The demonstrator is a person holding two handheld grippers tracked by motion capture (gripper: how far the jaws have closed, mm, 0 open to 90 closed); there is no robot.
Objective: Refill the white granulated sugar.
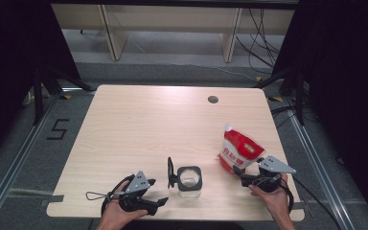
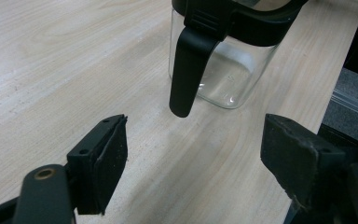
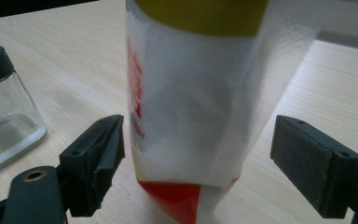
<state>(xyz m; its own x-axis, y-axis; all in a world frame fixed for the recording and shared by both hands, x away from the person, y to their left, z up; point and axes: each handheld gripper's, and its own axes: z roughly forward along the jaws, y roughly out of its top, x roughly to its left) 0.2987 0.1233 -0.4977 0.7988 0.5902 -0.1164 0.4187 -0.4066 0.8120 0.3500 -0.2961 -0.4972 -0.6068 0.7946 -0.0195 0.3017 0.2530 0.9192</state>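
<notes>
Just ahead, pouch between the right claw's parted jaws.

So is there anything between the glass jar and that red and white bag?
No, just bare table between the jar and the bag, as the high view shows.

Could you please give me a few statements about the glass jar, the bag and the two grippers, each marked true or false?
1. The glass jar has its black hinged lid open. True.
2. The right gripper is shut on the red and white bag. False: its jaws stand open on either side of the bag, apart from it.
3. The bag stands upright on the wooden table. True.
4. The left gripper holds the jar's lid. False: its jaws are open, short of the jar.
5. The jar is full of white powder. False: it looks empty.
</notes>
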